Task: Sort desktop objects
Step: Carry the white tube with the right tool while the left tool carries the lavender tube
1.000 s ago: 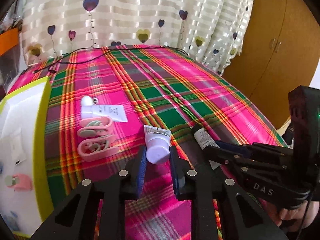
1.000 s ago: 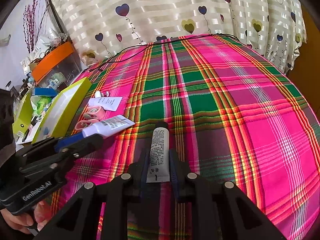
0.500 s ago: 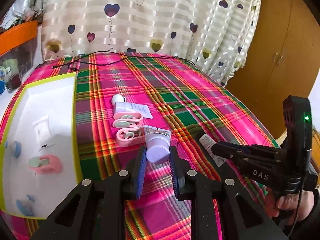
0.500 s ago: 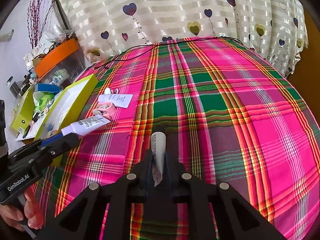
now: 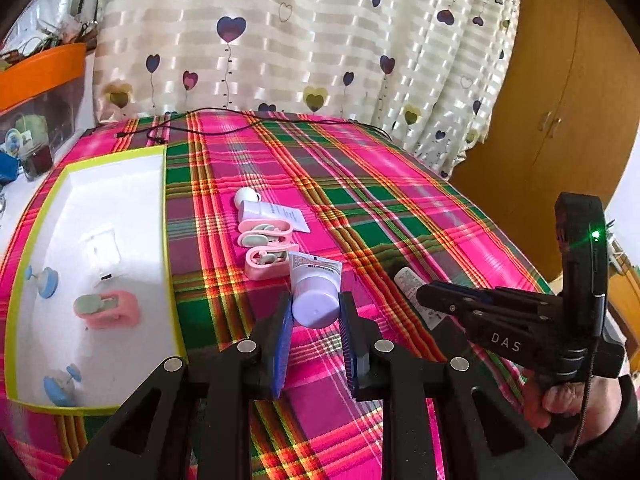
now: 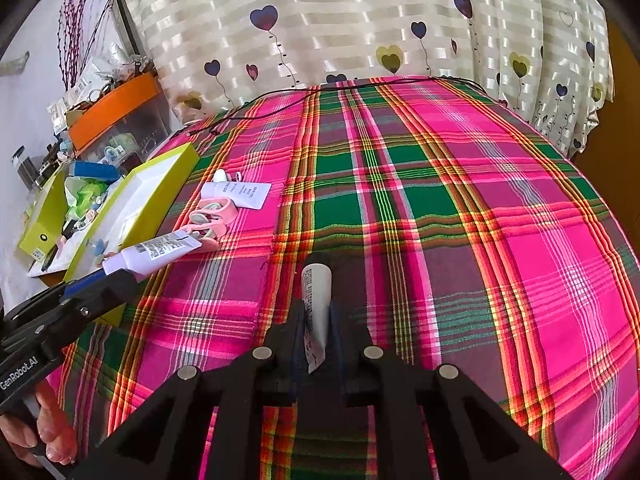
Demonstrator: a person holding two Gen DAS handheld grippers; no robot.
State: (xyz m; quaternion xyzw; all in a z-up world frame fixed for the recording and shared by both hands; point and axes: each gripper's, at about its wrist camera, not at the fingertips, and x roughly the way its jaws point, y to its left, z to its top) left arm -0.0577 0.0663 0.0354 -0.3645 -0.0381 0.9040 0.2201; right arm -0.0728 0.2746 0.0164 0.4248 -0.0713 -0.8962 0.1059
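My left gripper [image 5: 315, 312] is shut on a lilac tube [image 5: 315, 288] by its cap end, held above the plaid cloth; the same lilac tube [image 6: 156, 251] shows at the left of the right wrist view. My right gripper [image 6: 318, 320] is shut on a white tube with a black cap [image 6: 316, 300], lifted off the cloth. In the left wrist view the white tube [image 5: 408, 284] sticks out of the right gripper [image 5: 424, 294]. A white tube [image 5: 272, 212] and two pink clips [image 5: 266, 246] lie on the cloth beside a yellow-rimmed white box [image 5: 166, 216].
The box holds a pink clip [image 5: 106, 307], blue pins [image 5: 46, 280] and a white packet [image 5: 103, 250]. A second yellow box [image 6: 44, 216] and an orange-lidded bin [image 6: 116, 116] stand at the left. A black cable [image 5: 248, 124] runs along the table's far edge. A heart curtain hangs behind.
Both grippers have risen and pulled back with their tubes. The left view has swung left, so the white box is now fully in sight. The white tube has lifted off the cloth.
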